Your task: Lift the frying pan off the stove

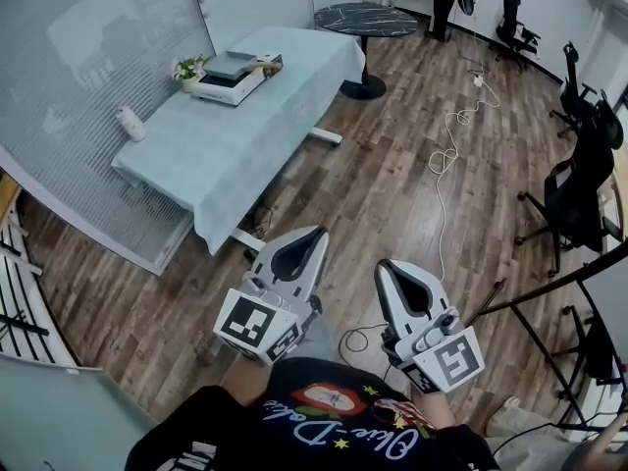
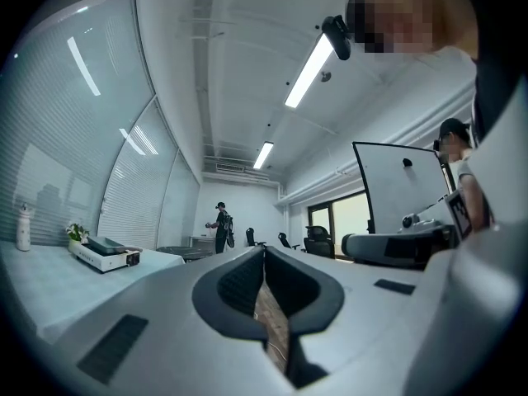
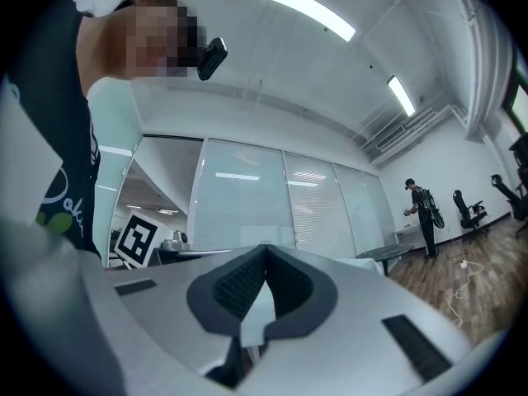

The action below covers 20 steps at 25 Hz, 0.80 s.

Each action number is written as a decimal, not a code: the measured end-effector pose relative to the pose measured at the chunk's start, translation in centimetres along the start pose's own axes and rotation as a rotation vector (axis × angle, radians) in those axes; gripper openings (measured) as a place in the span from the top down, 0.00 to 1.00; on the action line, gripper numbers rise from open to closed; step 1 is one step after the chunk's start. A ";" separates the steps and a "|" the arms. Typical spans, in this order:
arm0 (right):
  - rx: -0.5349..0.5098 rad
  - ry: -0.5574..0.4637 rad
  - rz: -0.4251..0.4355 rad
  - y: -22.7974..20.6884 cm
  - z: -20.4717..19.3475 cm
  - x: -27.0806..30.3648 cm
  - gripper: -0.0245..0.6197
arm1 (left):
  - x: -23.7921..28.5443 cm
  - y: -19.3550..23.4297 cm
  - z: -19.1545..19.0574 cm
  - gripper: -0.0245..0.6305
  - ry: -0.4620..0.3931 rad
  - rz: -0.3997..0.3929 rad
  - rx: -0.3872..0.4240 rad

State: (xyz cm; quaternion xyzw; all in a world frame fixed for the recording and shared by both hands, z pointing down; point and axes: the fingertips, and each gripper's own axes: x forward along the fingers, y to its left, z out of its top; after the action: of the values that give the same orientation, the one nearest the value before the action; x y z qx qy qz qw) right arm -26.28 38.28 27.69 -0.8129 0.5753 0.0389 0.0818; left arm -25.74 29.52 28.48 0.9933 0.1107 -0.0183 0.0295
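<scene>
The wood floor [image 1: 392, 194] took up most of the head view. A glass wall [image 1: 88, 86] with blinds ran along the left. Beside it stood the long counter [image 1: 245, 155], draped in pale cloth. Past its far end was a dark round table [image 1: 365, 18]. Black chairs [image 1: 574, 199] stood along the right. A person [image 2: 221, 228] stood at the far end of the room.

Both claws were near, close to the holder's body and well apart from the counter. Only bare floor lay between them and it. The left claw [image 1: 314, 234] had its jaws pressed together with nothing between them. The right claw [image 1: 385, 266] was likewise pressed together and empty.

A white stove [image 1: 224, 88] sat on the far part of the counter. The pan [image 1: 229, 64] rested on top of it, handle to the right. A small plant [image 1: 186, 67] stood just left of the stove. A white bottle [image 1: 130, 123] was nearer, at the counter's left edge. A white cable [image 1: 446, 155] snaked over the floor to the right of the counter, clear of the claws.
</scene>
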 end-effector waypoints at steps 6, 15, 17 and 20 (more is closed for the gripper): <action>0.029 0.037 0.005 -4.4 -2.0 6.6 0.96 | 5.2 6.4 -1.0 0.95 0.021 -0.006 -0.001; 0.089 0.028 -0.017 -10.6 -3.2 15.5 0.96 | 11.4 15.2 -1.8 0.95 0.056 0.001 -0.003; 0.088 0.052 -0.010 -11.2 -4.2 17.8 0.96 | 12.3 17.5 -2.3 0.95 0.063 0.013 -0.003; 0.094 0.078 0.001 -12.1 -5.0 21.2 0.96 | 13.6 20.9 -2.3 0.95 0.062 0.024 -0.010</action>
State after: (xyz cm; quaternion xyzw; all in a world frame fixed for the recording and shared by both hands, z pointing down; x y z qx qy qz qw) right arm -7.92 21.62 30.37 -0.8089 0.5794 -0.0197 0.0975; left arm -7.82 12.29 31.38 0.9945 0.0995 0.0133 0.0315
